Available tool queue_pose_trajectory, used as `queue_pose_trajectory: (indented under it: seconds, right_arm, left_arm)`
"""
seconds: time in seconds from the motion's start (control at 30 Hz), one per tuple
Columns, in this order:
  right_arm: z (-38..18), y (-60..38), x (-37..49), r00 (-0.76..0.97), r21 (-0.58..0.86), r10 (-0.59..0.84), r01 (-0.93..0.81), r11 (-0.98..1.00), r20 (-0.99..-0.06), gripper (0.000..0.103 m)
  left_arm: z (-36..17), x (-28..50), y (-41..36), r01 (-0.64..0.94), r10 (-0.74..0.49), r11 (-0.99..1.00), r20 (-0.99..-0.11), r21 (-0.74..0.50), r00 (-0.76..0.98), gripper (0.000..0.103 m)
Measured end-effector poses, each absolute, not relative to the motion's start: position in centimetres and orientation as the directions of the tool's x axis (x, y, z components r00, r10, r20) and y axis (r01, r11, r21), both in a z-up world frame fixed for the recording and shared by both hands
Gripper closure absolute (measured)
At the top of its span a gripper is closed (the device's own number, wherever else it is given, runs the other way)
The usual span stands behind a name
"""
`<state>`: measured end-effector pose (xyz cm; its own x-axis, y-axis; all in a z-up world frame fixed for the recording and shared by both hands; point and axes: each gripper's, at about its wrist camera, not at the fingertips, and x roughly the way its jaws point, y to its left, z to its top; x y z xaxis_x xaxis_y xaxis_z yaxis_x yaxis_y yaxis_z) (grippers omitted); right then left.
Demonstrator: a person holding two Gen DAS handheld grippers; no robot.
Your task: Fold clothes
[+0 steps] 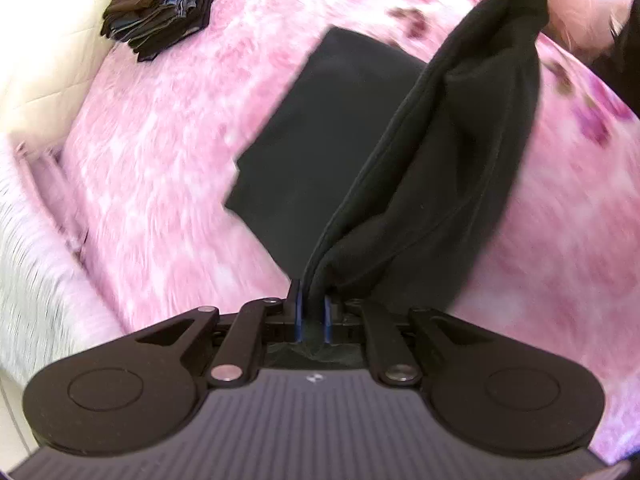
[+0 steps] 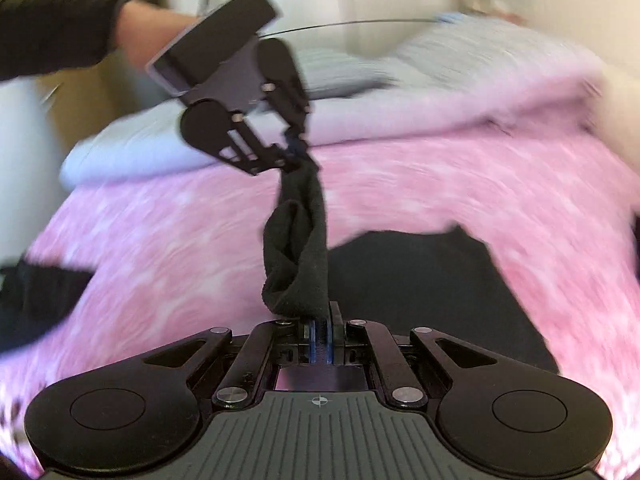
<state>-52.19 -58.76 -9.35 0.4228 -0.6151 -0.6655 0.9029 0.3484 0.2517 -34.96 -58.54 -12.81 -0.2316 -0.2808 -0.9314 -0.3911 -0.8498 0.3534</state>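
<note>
Above the pink bedspread (image 1: 140, 152), the left claw (image 1: 311, 312) is clenched on one end of a black garment (image 1: 452, 152); the right claw (image 2: 320, 332) is clenched on the other end. The cloth's long axis runs claw to claw, bunched and slack, clear of the bed. A flat black piece (image 1: 320, 128) lies directly beneath, equally near both claws. A folded pile (image 1: 160, 4) sits well apart.

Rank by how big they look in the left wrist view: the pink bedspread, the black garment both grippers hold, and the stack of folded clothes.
1. pink bedspread
2. black garment, though nearness to the camera enlarges it
3. stack of folded clothes
</note>
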Motion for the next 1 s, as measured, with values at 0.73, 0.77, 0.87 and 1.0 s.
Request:
queue_pose_trajectory:
  seconds: [0.73,0.77,0.87,1.0]
  right_arm:
    - [-25.0,-65.0,-72.9,0.526,0.711,-0.538,0.669,-0.216,-0.659,0.099]
    - [-24.9,-64.7,-73.1,0.524,0.718,-0.543,0.655,-0.235,-0.656,0.099]
    - [-24.5,-63.6,-73.6,0.522,0.736,-0.556,0.618,-0.278,-0.647,0.095]
    - [-23.6,-63.0,-73.5,0.501,0.729,-0.568,0.619,-0.291,-0.653,0.068]
  left_arm:
    - [-27.0,-51.4,-71.1,-0.293,-0.038,-0.954,-0.992,0.072,-0.121,0.072]
    - [-26.3,-50.8,-71.8,-0.249,-0.043,-0.965,-0.988,0.079,-0.148,0.072]
    - [-24.0,-48.4,-74.6,-0.066,-0.063,-0.995,-0.973,0.079,-0.224,0.076]
    - [-22.8,-45.1,-76.8,0.124,-0.054,-0.992,-0.967,0.024,-0.247,0.075]
